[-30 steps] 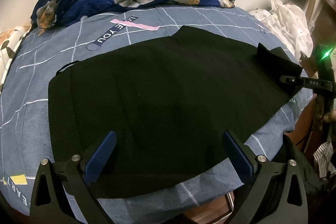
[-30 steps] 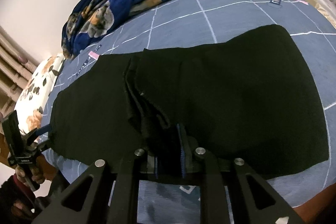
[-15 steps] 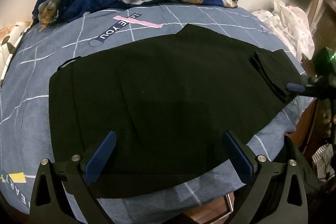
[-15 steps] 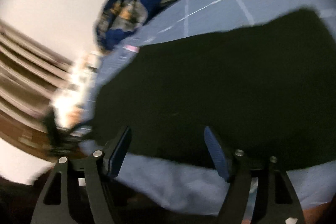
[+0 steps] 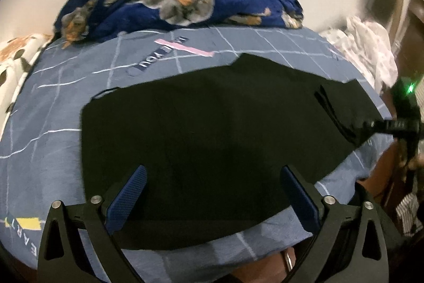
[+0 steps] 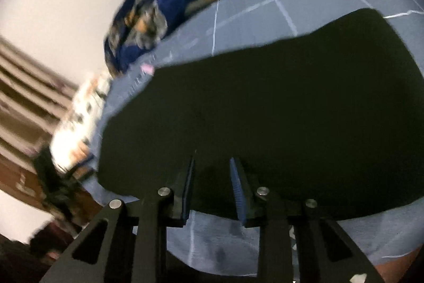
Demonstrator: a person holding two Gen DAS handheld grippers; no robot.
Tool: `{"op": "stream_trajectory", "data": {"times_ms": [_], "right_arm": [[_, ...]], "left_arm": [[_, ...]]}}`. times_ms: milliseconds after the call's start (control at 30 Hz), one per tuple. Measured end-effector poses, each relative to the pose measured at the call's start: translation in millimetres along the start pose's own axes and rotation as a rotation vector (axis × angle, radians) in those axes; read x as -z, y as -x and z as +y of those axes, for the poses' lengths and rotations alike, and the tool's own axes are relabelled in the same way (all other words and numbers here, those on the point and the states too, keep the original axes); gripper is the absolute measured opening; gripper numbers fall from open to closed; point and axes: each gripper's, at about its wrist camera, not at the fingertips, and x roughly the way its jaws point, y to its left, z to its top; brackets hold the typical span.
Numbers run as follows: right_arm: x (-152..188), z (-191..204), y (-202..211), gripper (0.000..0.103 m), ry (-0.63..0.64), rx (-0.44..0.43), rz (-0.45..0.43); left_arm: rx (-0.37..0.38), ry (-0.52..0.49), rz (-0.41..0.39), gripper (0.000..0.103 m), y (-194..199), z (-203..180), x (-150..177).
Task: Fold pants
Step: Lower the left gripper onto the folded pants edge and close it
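Black pants [image 5: 212, 123] lie spread flat across the blue grid-patterned bed sheet [image 5: 53, 110]. My left gripper [image 5: 214, 182] hovers open over their near edge, with nothing held between its wide-set blue pads. At the pants' right end a folded-over flap [image 5: 341, 108] rests on the cloth, and my right gripper [image 5: 371, 123] sits at that edge. In the blurred right wrist view the right gripper [image 6: 212, 177] has its jaws closing to a narrow gap over the near hem of the pants [image 6: 265, 110]. Cloth lies between the pads, which show no press on it.
A navy dog-print blanket [image 5: 180, 1] is heaped at the far side of the bed. A white garment [image 5: 368, 44] lies at the right edge and a floral pillow [image 5: 16, 62] at the left. Dark wooden furniture stands past the bed's right side.
The right gripper let go of the lifted fold, opened wide, then narrowed again over the hem. The raised flap now lies flat. The left gripper stayed open in place.
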Motion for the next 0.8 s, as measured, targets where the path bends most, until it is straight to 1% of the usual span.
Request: {"op": "stream_trajectory", "data": {"times_ms": [67,133,200,300,367,400,433,467,500,567,600,633,667,733,800], "right_arm": [[0.8,6.3,-5.4,0.026,0.04,0.041,0.007],[-2.9,9.3,-4.8,0.026,0.046,0.054,0.013],[-4.9,10.9,2.6,0.026,0.037,0.031,-0.007],[-9.8,24.7,12.5,0.027,0.046,-0.03,-0.038],[-12.5,36.1,11.9,0.028,0.056,-0.06,-0.035],[-14.6,41.6,9.7,0.031,0.061,-0.066,-0.029],[-14.8,48.1,5.5,0.033,0.067,-0.069,-0.018],[-14.0,50.6,2.9,0.039,0.068,-0.07,-0.011],[-12.8,52.6,-0.1,0.043,0.066,-0.073,-0.004],[-9.4,56.0,-8.2,0.044,0.054,-0.087,0.014],[-8.2,56.4,-11.6,0.044,0.046,-0.091,0.022],[-6.4,56.3,-14.6,0.044,0.034,-0.096,0.029],[-4.6,56.3,-17.4,0.044,0.021,-0.106,0.035],[-0.3,57.5,-21.2,0.044,0.001,-0.126,0.043],[2.6,60.6,-24.0,0.048,-0.001,-0.132,0.048]], "left_arm": [[-0.002,0.033,-0.006,0.088,5.8,11.5,-1.3],[-0.012,0.093,-0.016,0.084,15.3,32.4,-3.0],[-0.032,0.167,-0.035,0.083,27.4,59.5,-3.6],[-0.047,0.277,-0.022,0.083,36.5,99.9,0.2],[-0.038,0.316,-0.015,0.082,38.4,116.9,3.8],[-0.02,0.329,-0.002,0.081,37.6,126.5,6.7],[-0.004,0.33,0.012,0.076,35.5,130.8,7.9],[0.013,0.325,0.029,0.07,32.7,133.7,9.6],[0.023,0.309,0.056,0.068,26.9,137.1,11.4],[0.02,0.297,0.099,0.063,15.3,141.4,14.3],[0.034,0.3,0.111,0.06,11.8,141.7,16.2],[0.061,0.312,0.13,0.055,6.2,144.3,18.4],[0.079,0.324,0.145,0.052,2.3,147.6,20.0],[0.123,0.348,0.161,0.052,-3.6,149.0,23.7],[0.146,0.34,0.175,0.052,-8.6,145.6,24.0]]}}
